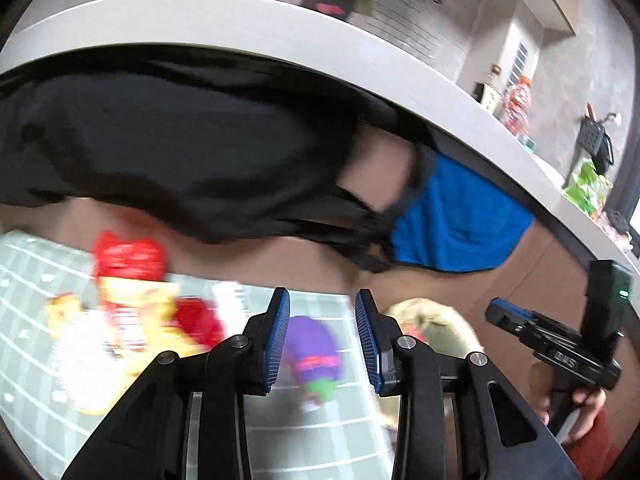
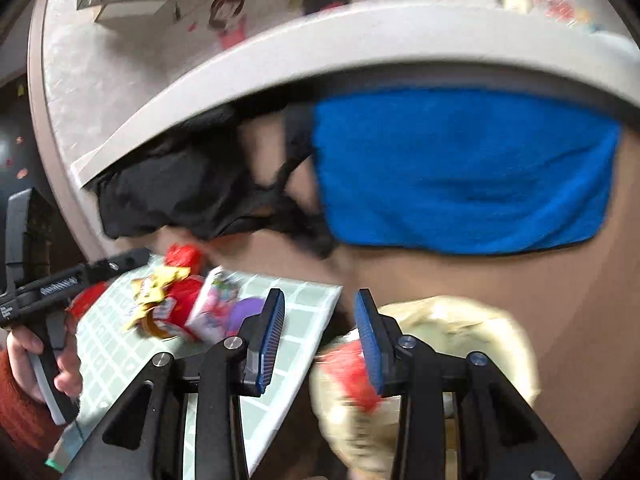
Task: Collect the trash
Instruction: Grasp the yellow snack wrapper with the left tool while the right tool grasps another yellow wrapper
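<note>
**Checked mat and wrappers on a brown surface**

A brown surface (image 2: 460, 280) fills the lower half of both views, under a pale counter edge (image 2: 280, 52). At lower left a pale green checked mat (image 2: 304, 292) lies flat on it. On the mat sit a red and yellow wrapper (image 1: 132, 280), a white and pink packet (image 2: 216, 304) and a purple wrapper (image 1: 314, 348), close together; blur hides their details. Just right of the mat stands a cream bag (image 2: 460, 320) with something red inside.

Black tongs (image 1: 322, 340) w/ ribbed blue pads (image 1: 277, 340), silver screws; rust-red knit sleeve (image 2: 20, 408); 2nd black tongs (image 2: 320, 340)
</note>
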Demonstrator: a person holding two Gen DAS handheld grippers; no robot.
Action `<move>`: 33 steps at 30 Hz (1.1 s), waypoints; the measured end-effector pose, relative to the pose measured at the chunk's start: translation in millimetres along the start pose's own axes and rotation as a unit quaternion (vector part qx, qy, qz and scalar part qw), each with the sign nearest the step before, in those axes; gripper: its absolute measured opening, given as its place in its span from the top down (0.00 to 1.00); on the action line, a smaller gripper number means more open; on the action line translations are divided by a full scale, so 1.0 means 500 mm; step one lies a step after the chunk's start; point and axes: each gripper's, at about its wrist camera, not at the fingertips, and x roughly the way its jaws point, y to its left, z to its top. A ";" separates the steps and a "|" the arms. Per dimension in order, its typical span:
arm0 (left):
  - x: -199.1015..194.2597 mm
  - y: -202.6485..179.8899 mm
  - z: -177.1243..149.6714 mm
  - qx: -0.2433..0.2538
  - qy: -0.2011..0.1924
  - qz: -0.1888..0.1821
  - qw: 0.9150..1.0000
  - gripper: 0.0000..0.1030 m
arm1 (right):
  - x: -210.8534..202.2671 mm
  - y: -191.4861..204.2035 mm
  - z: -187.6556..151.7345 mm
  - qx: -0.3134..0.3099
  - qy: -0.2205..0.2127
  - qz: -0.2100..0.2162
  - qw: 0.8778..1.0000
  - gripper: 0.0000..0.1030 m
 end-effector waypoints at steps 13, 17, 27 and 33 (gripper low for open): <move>-0.101 0.320 -0.065 -0.134 -0.036 0.090 0.986 0.66 | 0.126 0.266 0.035 -0.128 0.004 0.052 0.990 0.68; -0.082 0.287 -0.083 -0.110 -0.017 0.053 0.992 0.64 | 0.181 0.267 -0.002 -0.131 0.036 0.057 0.989 0.68; 0.083 0.300 -0.045 -0.186 0.039 0.143 0.971 0.63 | 0.190 0.226 -0.058 -0.102 0.044 0.106 0.988 0.68; 0.104 0.258 -0.049 -0.158 0.060 0.164 0.972 0.68 | 0.196 0.248 -0.030 -0.105 0.042 0.094 0.989 0.68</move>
